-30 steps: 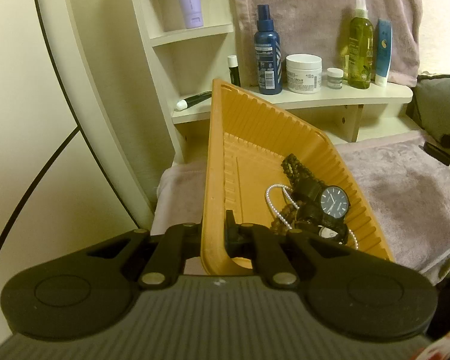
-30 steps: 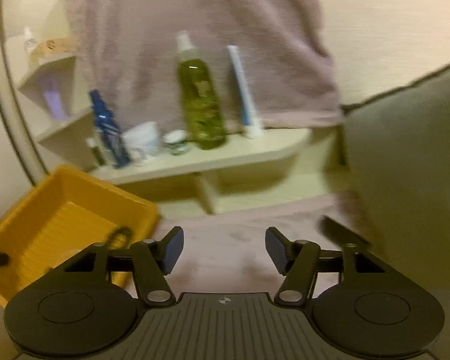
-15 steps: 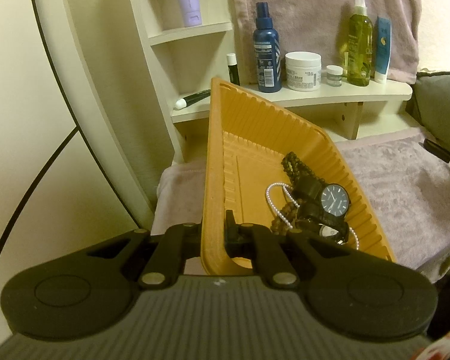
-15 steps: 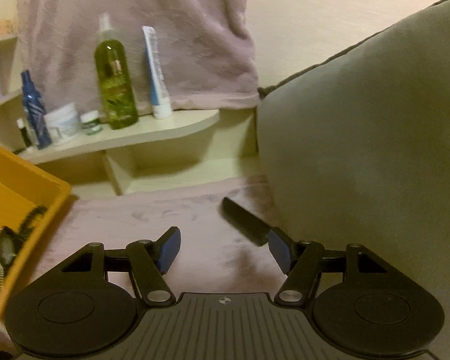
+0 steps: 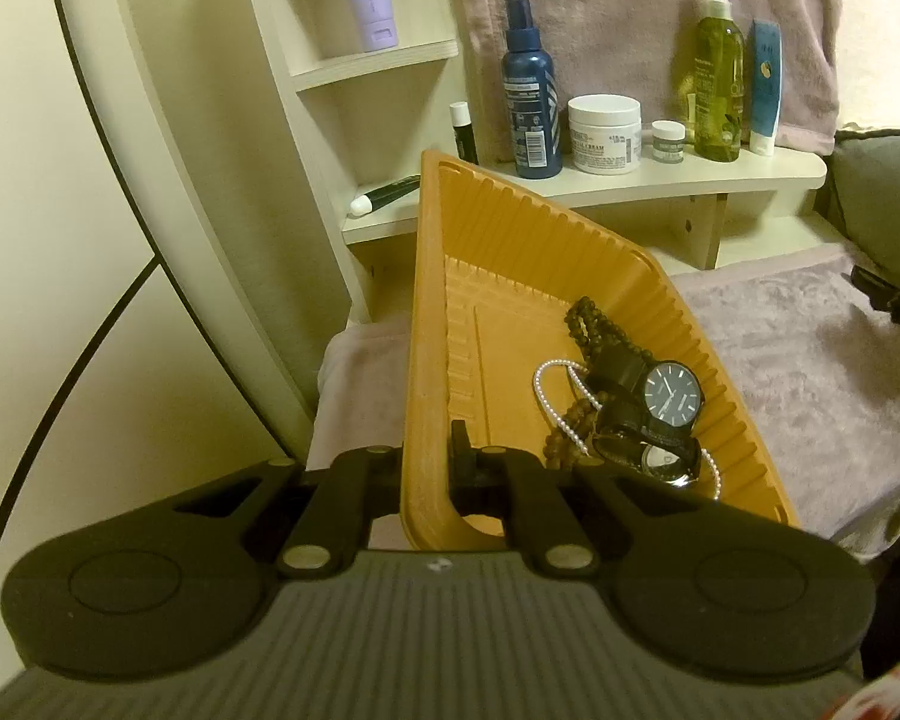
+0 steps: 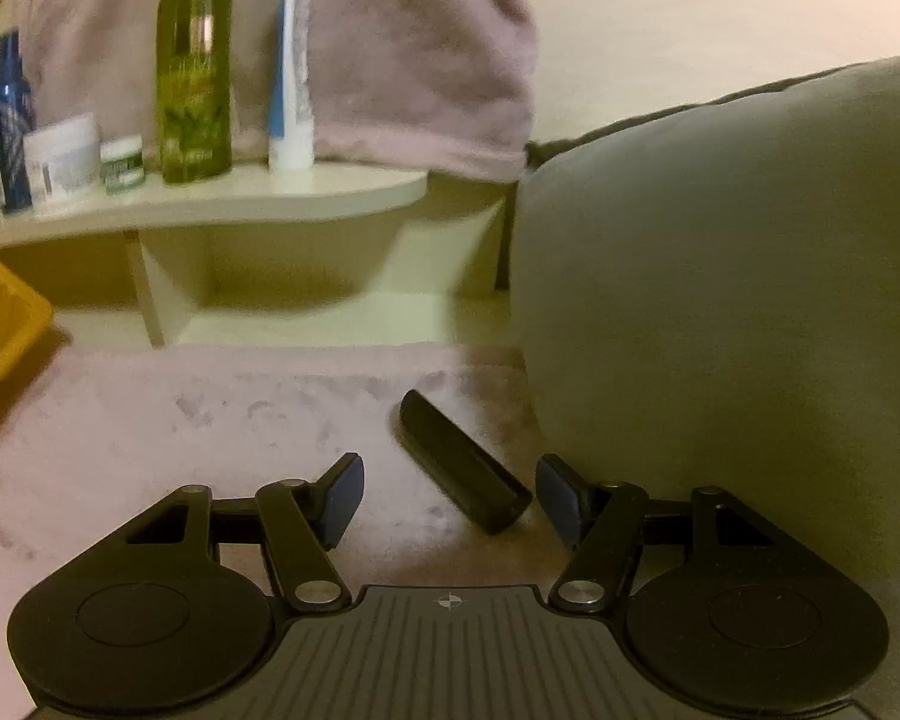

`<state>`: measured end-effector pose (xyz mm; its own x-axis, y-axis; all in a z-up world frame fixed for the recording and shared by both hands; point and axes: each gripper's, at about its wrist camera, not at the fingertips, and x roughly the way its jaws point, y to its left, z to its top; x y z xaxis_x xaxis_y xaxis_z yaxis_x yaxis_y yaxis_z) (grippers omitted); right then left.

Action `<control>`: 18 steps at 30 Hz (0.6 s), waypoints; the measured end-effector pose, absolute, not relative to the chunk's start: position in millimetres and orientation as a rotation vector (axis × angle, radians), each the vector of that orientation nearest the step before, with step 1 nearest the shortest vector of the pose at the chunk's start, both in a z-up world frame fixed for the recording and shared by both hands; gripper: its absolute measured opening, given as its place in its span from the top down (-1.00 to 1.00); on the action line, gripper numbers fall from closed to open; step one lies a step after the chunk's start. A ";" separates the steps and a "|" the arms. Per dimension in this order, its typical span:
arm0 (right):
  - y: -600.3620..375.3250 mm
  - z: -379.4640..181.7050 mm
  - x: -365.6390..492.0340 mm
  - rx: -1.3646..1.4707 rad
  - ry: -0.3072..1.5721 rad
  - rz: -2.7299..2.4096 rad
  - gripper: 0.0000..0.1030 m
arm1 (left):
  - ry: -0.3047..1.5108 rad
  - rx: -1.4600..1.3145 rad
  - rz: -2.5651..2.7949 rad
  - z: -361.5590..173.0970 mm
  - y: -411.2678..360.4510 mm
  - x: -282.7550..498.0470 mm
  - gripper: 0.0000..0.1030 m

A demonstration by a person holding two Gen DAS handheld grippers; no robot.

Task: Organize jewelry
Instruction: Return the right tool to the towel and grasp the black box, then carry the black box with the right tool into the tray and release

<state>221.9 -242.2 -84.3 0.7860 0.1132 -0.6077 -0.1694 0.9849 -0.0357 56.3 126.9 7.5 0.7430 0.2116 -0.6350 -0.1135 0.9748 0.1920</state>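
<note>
Black case (image 6: 462, 468) lies diagonally, near end rightward

This is a home, probably a bedroom or a dressing corner. A cream shelf (image 5: 660, 183) carries toiletries: a spray bottle (image 5: 717, 72), a cream jar (image 5: 605, 133), a tube (image 5: 765, 87). A pink towel (image 5: 630, 12) hangs behind, beside a grey cushion (image 6: 720, 276).
</note>
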 end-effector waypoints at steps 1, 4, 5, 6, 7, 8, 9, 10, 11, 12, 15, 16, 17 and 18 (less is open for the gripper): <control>-241.8 -85.9 223.9 -0.096 0.650 0.148 -0.24 | 0.713 0.144 0.179 7.4 127.0 56.5 0.89; -242.3 -86.6 226.1 -0.103 0.659 0.145 -0.09 | 0.714 0.145 0.181 7.1 126.6 56.6 0.89; -242.4 -86.6 226.5 -0.108 0.663 0.142 0.01 | 0.714 0.145 0.182 7.1 126.7 56.5 0.89; -243.1 -86.7 227.1 -0.114 0.668 0.138 0.13 | 0.714 0.144 0.182 7.1 126.7 56.5 0.89; -244.1 -86.9 228.0 -0.117 0.674 0.133 0.20 | 0.714 0.145 0.182 7.2 126.6 56.3 0.90; -245.9 -87.2 228.9 -0.114 0.681 0.131 0.36 | 0.713 0.146 0.181 7.1 126.5 56.1 0.90; -247.3 -88.1 230.4 -0.118 0.691 0.129 0.47 | 0.714 0.146 0.182 7.0 126.6 56.3 0.90; -247.6 -89.1 231.3 -0.131 0.697 0.128 0.48 | 0.714 0.147 0.181 7.1 126.7 56.2 0.90; -247.5 -90.4 232.2 -0.143 0.699 0.131 0.49 | 0.715 0.146 0.182 7.1 126.5 56.3 0.90; -247.5 -91.4 232.6 -0.148 0.696 0.134 0.49 | 0.715 0.146 0.182 7.1 126.4 56.2 0.90; -249.0 -90.2 231.8 -0.119 0.700 0.138 0.51 | 0.714 0.147 0.182 7.2 126.4 56.3 0.90; -249.3 -89.3 230.8 -0.107 0.701 0.143 0.51 | 0.713 0.147 0.183 7.1 126.4 56.3 0.89; -249.3 -87.9 229.1 -0.096 0.702 0.150 0.52 | 0.714 0.147 0.184 7.3 126.6 56.8 0.90; -249.5 -85.8 226.0 -0.082 0.702 0.156 0.52 | 0.714 0.147 0.184 7.4 126.6 57.1 0.90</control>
<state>226.0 -249.5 -85.8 0.7524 0.1147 -0.6486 -0.1699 0.9852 -0.0228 57.1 126.6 7.4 0.7409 0.2171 -0.6355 -0.1172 0.9736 0.1960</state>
